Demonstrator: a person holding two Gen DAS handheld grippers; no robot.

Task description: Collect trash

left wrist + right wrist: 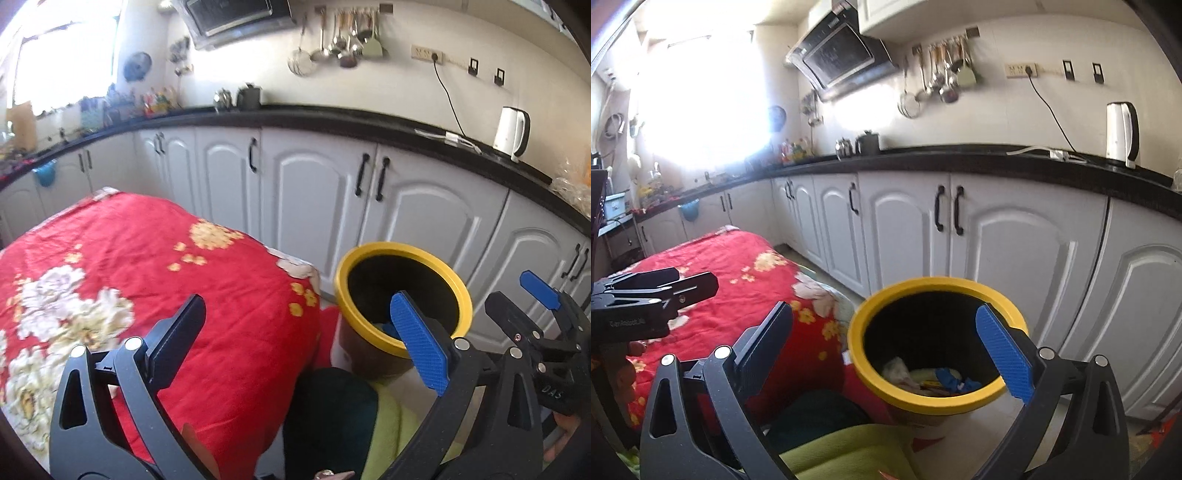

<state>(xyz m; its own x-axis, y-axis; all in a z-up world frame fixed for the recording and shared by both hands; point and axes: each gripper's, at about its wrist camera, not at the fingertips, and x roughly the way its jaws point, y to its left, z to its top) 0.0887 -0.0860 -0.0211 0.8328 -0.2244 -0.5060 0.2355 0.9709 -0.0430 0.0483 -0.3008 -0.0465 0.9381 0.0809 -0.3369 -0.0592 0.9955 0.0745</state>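
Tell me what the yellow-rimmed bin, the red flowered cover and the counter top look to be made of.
Bin: likely moulded plastic, going by the smooth, even yellow rim with a soft sheen; dark inside.
Red flowered cover: woven fabric, matte, since it creases and drapes over the edge.
Counter top: black and glossy with a rounded edge; possibly polished stone or laminate, the look leaves that open.

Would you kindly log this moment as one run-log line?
left gripper: open, empty | right gripper: open, empty | yellow-rimmed trash bin: trash inside | red floral cloth: bare
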